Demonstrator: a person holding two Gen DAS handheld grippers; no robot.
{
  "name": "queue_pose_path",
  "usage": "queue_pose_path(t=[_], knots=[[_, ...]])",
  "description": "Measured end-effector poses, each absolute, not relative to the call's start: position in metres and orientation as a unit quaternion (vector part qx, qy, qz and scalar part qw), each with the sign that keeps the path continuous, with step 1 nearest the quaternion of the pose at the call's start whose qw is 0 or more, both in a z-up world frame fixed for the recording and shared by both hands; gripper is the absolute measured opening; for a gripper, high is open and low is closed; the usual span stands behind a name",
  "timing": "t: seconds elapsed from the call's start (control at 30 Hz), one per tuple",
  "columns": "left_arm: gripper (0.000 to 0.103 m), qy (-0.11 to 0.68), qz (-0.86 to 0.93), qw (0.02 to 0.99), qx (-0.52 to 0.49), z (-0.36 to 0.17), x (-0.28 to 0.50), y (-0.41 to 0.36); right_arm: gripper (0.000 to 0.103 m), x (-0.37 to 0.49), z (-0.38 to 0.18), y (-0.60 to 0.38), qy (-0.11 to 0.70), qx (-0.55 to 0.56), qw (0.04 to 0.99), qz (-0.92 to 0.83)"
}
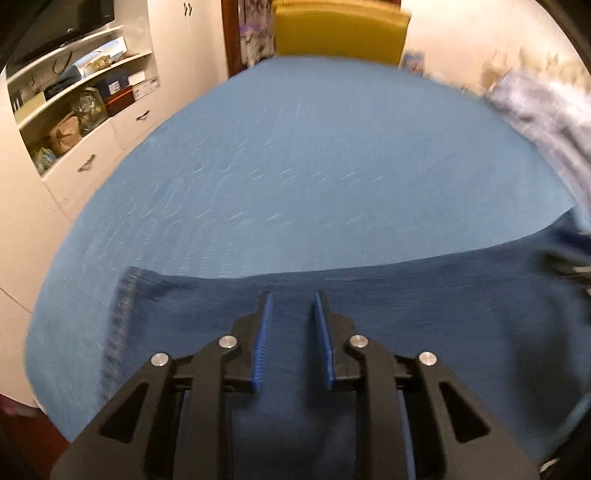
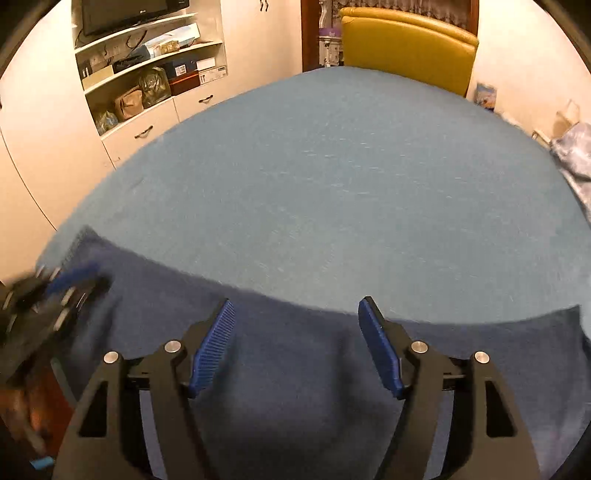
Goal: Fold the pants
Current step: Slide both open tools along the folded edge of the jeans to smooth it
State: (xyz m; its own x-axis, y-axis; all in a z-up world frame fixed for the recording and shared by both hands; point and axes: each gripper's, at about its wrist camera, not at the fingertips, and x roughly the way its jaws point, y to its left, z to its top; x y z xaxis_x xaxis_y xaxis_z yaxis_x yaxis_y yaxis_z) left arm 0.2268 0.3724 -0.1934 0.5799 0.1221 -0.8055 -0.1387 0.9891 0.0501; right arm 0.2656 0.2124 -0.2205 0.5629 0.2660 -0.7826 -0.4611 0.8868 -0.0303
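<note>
Roughly mid-fold: dark blue pants [image 2: 280, 354] lie flat along the near edge of the blue table [image 2: 332, 177] (one long band, hem at left). Left gripper [image 1: 291, 321] narrowly parted, right gripper [image 2: 295, 343] wide open, neither holding cloth. Further folds remain.

Warm indoor light, cream walls. Tabletop [image 2: 332, 177] under light blue cloth. Yellow chair [image 2: 406, 48] at far side, dark wood doorframe [image 2: 308, 33] behind. Left: white cabinet [image 2: 48, 122] with open shelves [image 2: 147, 55] of boxes and bags, drawers [image 2: 144, 133] below, black TV [image 2: 125, 13] on top.
</note>
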Motion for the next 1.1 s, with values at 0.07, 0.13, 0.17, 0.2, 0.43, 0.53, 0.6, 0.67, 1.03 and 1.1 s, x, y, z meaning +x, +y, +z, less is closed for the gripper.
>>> queue_pose_path(t=[0.07, 0.13, 0.17, 0.2, 0.43, 0.53, 0.6, 0.67, 1.03, 1.1], knots=[[0.026, 0.446, 0.1, 0.889, -0.005, -0.195, 0.229, 0.406, 0.068, 0.261, -0.219, 0.186, 0.417, -0.116, 0.881, 0.192], [0.003, 0.443, 0.139, 0.885, -0.038, -0.189, 0.225, 0.448, 0.068, 0.259, -0.219, 0.159, 0.42, -0.113, 0.883, 0.175], [0.002, 0.437, 0.146, 0.886, -0.053, -0.183, 0.221, 0.459, 0.068, 0.261, -0.219, 0.137, 0.42, -0.109, 0.888, 0.154], [0.006, 0.421, 0.156, 0.892, -0.048, -0.169, 0.214, 0.458, 0.068, 0.263, -0.218, 0.123, 0.419, -0.103, 0.89, 0.144], [0.031, 0.395, -0.079, 0.915, -0.025, -0.153, 0.208, 0.296, 0.062, 0.289, -0.231, 0.066, 0.443, -0.082, 0.883, 0.13], [0.033, 0.419, -0.118, 0.9, 0.008, -0.175, 0.226, 0.246, 0.055, 0.303, -0.244, 0.071, 0.454, -0.097, 0.876, 0.131], [0.031, 0.437, -0.097, 0.894, 0.021, -0.189, 0.245, 0.248, 0.055, 0.308, -0.25, 0.067, 0.461, -0.095, 0.873, 0.129], [0.029, 0.432, -0.085, 0.898, 0.007, -0.19, 0.257, 0.266, 0.055, 0.316, -0.255, 0.071, 0.458, -0.109, 0.873, 0.129], [0.061, 0.381, 0.025, 0.924, -0.032, -0.142, 0.189, 0.285, 0.057, 0.318, -0.24, 0.055, 0.421, -0.069, 0.893, 0.142], [0.062, 0.386, -0.003, 0.921, -0.043, -0.138, 0.171, 0.262, 0.064, 0.304, -0.218, 0.029, 0.404, -0.052, 0.904, 0.13]])
